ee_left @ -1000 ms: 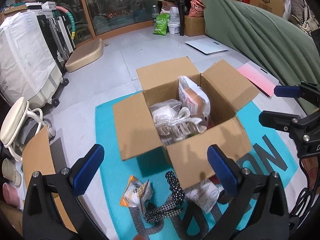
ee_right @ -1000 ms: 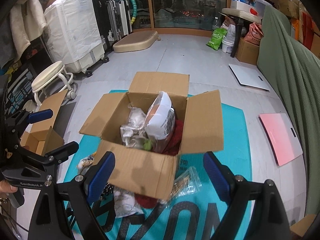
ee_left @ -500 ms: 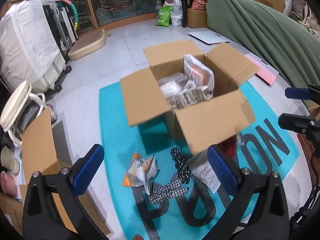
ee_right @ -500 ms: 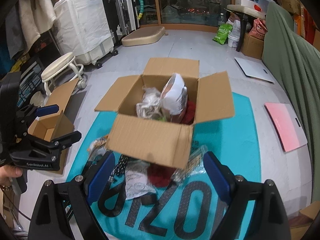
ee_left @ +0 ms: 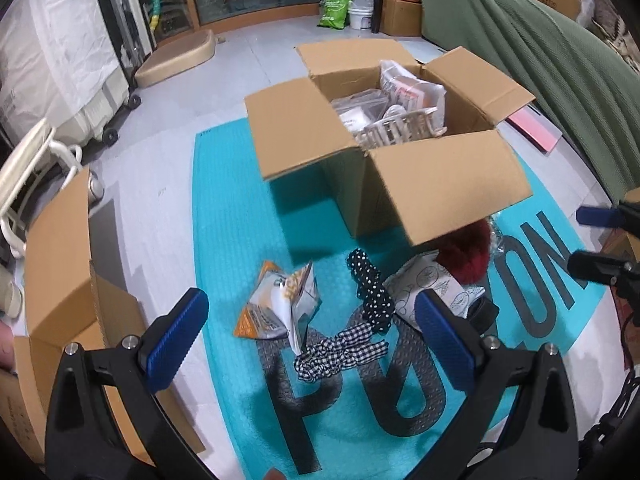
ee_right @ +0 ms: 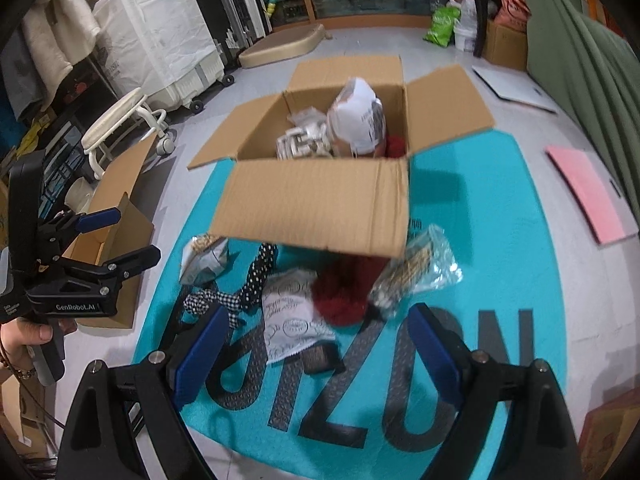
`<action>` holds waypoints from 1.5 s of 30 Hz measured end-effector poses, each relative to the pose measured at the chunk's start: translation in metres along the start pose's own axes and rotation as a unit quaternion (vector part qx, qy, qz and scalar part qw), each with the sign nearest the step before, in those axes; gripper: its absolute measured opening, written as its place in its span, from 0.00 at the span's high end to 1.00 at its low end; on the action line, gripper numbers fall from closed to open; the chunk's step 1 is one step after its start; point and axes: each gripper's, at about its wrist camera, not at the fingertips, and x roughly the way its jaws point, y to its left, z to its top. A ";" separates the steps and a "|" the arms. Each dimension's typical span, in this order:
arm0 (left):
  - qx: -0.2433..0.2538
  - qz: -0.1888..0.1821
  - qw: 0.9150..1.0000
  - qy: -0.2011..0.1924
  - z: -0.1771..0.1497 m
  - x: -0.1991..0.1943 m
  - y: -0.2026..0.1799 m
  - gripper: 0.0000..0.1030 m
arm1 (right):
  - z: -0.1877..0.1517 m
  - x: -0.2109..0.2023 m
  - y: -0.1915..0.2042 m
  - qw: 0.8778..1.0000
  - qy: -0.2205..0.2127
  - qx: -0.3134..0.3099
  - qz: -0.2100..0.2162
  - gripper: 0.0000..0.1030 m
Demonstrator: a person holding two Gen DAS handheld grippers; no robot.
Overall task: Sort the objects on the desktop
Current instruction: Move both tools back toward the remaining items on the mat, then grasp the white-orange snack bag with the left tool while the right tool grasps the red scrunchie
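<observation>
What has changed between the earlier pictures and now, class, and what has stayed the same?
Both grippers have come down toward the teal mat, so the loose items in front of the cardboard box now fill more of each view. The left gripper and right gripper remain open and empty; nothing was grasped or released. The box, its contents and the items on the mat have not moved.

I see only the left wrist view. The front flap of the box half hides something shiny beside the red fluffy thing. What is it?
Observer: A clear packet of thin sticks. It lies on the teal mat, right next to the red fluffy thing.
Operator: Is there anything red inside the box too?
Observer: Yes. A red item sits low in the cardboard box, beside the white bag.
</observation>
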 end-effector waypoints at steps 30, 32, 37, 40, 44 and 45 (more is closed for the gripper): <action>-0.062 -0.005 0.995 0.077 -0.028 0.123 0.042 0.00 | -0.028 0.092 -0.024 0.993 0.032 0.106 0.043 0.11; -0.066 -0.002 0.995 0.081 -0.028 0.130 0.046 0.00 | -0.026 0.098 -0.026 0.992 0.030 0.114 0.045 0.11; -0.072 -0.005 0.994 0.086 -0.029 0.143 0.051 0.00 | -0.021 0.112 -0.031 0.990 0.022 0.128 0.047 0.11; -0.082 -0.020 0.992 0.096 -0.033 0.151 0.052 0.00 | -0.020 0.123 -0.032 0.989 0.031 0.135 0.050 0.11; -0.089 -0.034 0.990 0.105 -0.037 0.158 0.053 0.00 | -0.020 0.134 -0.035 0.986 0.027 0.154 0.050 0.11; -0.088 -0.031 0.990 0.106 -0.038 0.158 0.052 0.00 | -0.019 0.136 -0.037 0.985 0.024 0.163 0.052 0.11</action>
